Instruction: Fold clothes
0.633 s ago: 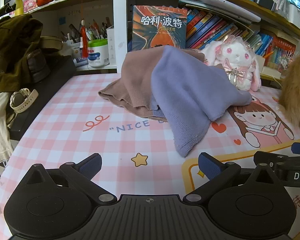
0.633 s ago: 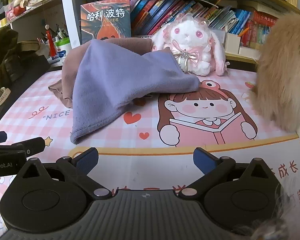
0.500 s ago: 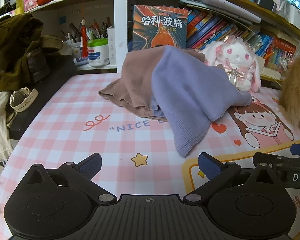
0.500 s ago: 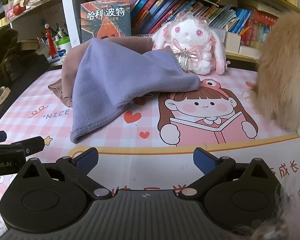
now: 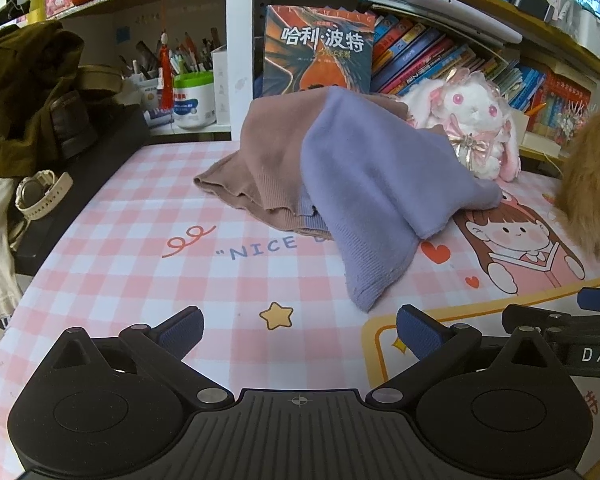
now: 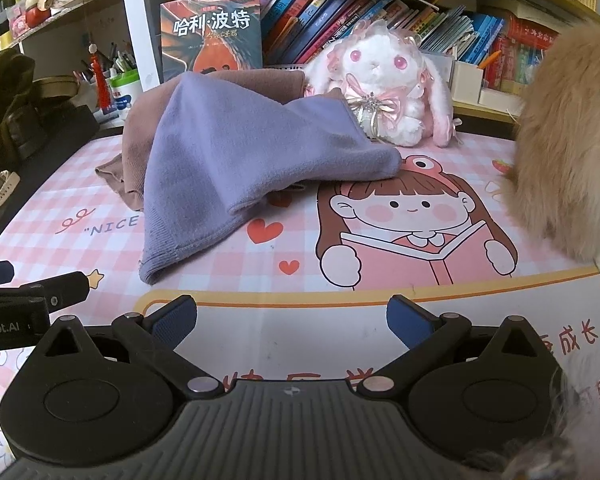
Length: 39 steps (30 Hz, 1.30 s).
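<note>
Ahead of my wide-open, empty fingers (image 5: 300, 332) lie two garments, purple (image 5: 376, 184) over brown (image 5: 268, 160); one plush rabbit (image 6: 384, 80) and one furry animal (image 6: 568, 144) crowd the surface (image 5: 148, 248).

My left gripper (image 5: 299, 330): jaws spread wide, nothing between blue pads (image 5: 182, 328), angled downward. My right gripper (image 6: 291, 320): jaws equally wide, pads (image 6: 406, 322) bare, nothing gripped. Both side by side, close together; right one's finger visible at right edge of left wrist view, left one's finger at left edge of right wrist view.
</note>
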{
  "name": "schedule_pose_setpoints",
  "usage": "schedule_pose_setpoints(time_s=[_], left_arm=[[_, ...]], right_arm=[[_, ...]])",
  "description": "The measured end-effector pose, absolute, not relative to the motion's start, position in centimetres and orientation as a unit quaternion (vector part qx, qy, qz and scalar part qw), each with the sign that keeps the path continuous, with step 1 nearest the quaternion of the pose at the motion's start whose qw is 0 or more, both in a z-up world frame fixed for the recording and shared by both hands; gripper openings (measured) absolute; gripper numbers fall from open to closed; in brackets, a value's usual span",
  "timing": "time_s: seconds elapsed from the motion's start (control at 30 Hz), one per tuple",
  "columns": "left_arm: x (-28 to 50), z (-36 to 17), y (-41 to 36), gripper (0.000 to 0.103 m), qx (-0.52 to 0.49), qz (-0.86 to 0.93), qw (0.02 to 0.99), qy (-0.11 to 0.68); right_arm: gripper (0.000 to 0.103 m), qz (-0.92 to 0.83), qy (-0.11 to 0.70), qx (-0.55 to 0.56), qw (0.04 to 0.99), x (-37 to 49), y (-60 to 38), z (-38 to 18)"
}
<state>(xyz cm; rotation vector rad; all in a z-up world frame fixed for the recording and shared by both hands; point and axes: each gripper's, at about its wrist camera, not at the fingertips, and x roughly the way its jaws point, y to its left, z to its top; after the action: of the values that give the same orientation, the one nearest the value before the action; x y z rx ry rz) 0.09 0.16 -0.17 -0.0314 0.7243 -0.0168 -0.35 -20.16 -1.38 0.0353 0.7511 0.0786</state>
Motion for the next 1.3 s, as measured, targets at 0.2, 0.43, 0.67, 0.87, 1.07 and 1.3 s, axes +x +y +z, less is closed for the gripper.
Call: schedule_pose_setpoints(time_s=[0.2, 0.43, 0.67, 0.87, 1.07, 1.3], left_arm=[[0.00, -0.12, 0.20, 0.103, -0.017, -0.008, 0.935, 0.354], [-0.07, 0.01, 0.14, 0.103, -0.016, -0.005, 0.935, 0.354], [-0.14, 0.05, 0.25, 0.103, -0.016, -0.003, 0.935, 0.355], [-0.21, 0.08, 0.27, 0.103, -0.016, -0.003, 0.935, 0.355], [-0.28, 0.08, 0.19, 0.103, -0.016, -0.003, 0.935, 0.355], [-0.38, 0.03, 0.12, 0.103, -0.012, 0.000, 0.935, 0.355]], right_arm=[[0.103, 0.038, 0.367, 0.017, 0.929, -0.52, -20.15, -1.48], [0.103, 0.037, 0.370, 0.018, 0.928, -0.61, -20.17, -1.44], [0.103, 0.036, 0.371, 0.019, 0.928, -0.82, -20.19, -1.39], [0.103, 0.037, 0.372, 0.019, 0.927, -0.89, -20.25, -1.32], [0.103, 0.037, 0.373, 0.019, 0.927, -1.03, -20.18, -1.39], [0.103, 0.037, 0.375, 0.020, 0.926, -1.00, -20.18, -1.34]])
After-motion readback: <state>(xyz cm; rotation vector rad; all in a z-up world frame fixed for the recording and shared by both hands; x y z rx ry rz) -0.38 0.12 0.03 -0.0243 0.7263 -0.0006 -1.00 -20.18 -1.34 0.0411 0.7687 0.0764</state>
